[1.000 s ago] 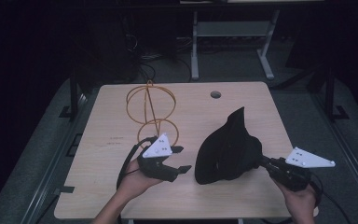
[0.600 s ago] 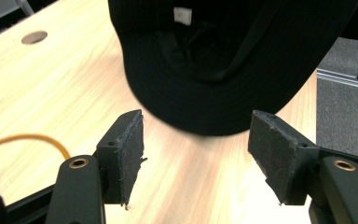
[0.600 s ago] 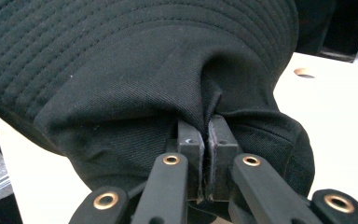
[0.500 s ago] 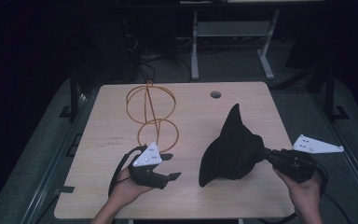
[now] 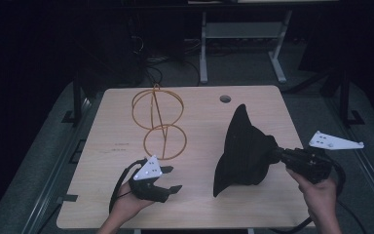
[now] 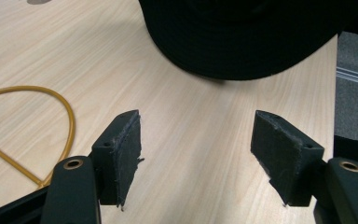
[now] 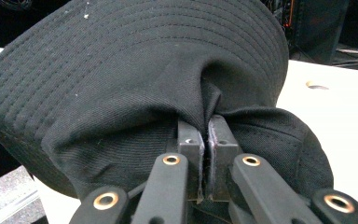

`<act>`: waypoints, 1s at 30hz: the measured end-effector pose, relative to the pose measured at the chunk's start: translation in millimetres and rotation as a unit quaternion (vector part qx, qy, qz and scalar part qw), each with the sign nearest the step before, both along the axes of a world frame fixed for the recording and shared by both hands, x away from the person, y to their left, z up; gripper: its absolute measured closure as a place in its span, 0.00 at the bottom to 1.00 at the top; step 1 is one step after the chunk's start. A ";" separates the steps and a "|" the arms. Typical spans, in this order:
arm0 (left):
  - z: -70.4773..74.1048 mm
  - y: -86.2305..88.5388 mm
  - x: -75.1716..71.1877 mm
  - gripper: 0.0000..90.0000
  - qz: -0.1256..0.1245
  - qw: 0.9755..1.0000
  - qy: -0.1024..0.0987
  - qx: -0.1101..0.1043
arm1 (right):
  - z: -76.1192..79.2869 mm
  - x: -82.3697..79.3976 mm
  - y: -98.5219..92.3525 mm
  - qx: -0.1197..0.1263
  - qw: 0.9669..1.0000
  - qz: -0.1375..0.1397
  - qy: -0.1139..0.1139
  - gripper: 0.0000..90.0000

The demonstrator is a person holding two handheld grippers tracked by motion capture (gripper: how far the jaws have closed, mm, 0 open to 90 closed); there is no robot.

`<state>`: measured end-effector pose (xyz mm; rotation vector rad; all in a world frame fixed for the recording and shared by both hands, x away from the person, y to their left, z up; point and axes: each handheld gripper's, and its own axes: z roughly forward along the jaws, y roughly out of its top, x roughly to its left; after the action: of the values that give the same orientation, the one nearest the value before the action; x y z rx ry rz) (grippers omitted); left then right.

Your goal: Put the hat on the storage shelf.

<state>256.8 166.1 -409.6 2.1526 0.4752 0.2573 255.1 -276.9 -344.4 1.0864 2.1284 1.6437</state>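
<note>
Holding a black hat (image 5: 246,151) by a pinch of its cloth, the right claw (image 5: 275,155) is lifting it off the right half of the worktop (image 5: 199,204); the left claw (image 5: 170,181) is hovering spread and empty near the front edge, beside a yellow wire stand (image 5: 158,122). Left gripper view: the hat (image 6: 242,37) is hanging straight ahead of parted pads (image 6: 126,149), brim nearest. Right gripper view: pads (image 7: 190,144) are clenching bunched cloth (image 7: 135,79).
</note>
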 end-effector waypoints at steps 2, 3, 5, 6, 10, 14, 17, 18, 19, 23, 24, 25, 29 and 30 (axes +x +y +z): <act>-1.2 -0.4 -1.3 0.36 -0.001 1.000 -0.001 0.003 | 3.7 1.5 1.0 0.000 1.000 0.000 0.000 0.96; -1.5 -0.2 -1.8 0.36 -0.002 1.000 -0.003 0.004 | 5.7 2.0 1.3 0.001 1.000 0.000 -0.001 0.96; -2.8 0.3 -3.0 0.36 -0.001 1.000 -0.003 0.002 | 10.3 2.8 2.4 0.003 1.000 -0.001 -0.004 0.96; -3.2 0.6 -2.9 0.36 -0.002 1.000 -0.006 0.004 | 13.3 3.5 2.9 0.007 1.000 -0.002 -0.006 0.96; -5.2 1.9 -4.6 0.35 0.000 1.000 -0.005 0.003 | 23.4 7.9 4.3 0.008 1.000 -0.001 -0.009 0.96; -6.2 4.1 -4.3 0.33 0.006 1.000 -0.006 0.000 | 32.1 11.8 6.9 0.009 1.000 0.002 -0.016 0.96; -7.2 4.9 -4.0 0.33 0.010 1.000 -0.004 -0.001 | 36.0 15.4 8.6 0.015 1.000 0.003 -0.014 0.96; -7.2 5.4 -3.6 0.32 0.012 1.000 -0.002 -0.003 | 37.2 17.1 9.4 0.016 1.000 0.004 -0.013 0.96; -7.0 6.2 -2.9 0.32 0.012 1.000 -0.002 -0.006 | 38.4 18.6 10.1 0.016 1.000 0.005 -0.015 0.96; -6.8 8.5 -2.7 0.32 0.017 1.000 -0.001 -0.014 | 43.4 22.3 12.9 0.020 1.000 0.004 -0.018 0.96; -7.0 8.8 -2.7 0.32 0.016 1.000 -0.002 -0.013 | 44.8 23.9 13.7 0.022 1.000 0.004 -0.019 0.96; -7.3 9.0 -2.8 0.32 0.016 1.000 -0.001 -0.013 | 45.8 24.8 14.4 0.022 1.000 0.005 -0.019 0.96; -7.5 9.5 -2.7 0.31 0.017 1.000 -0.001 -0.011 | 51.7 28.9 18.6 0.019 1.000 0.006 -0.019 0.96; -7.9 9.5 -2.6 0.31 0.018 1.000 -0.001 -0.014 | 53.1 29.8 19.6 0.019 1.000 0.007 -0.021 0.96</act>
<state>254.2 175.6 -417.5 2.1178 0.5134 0.2722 285.0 -257.3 -291.3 1.0417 2.0919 1.7032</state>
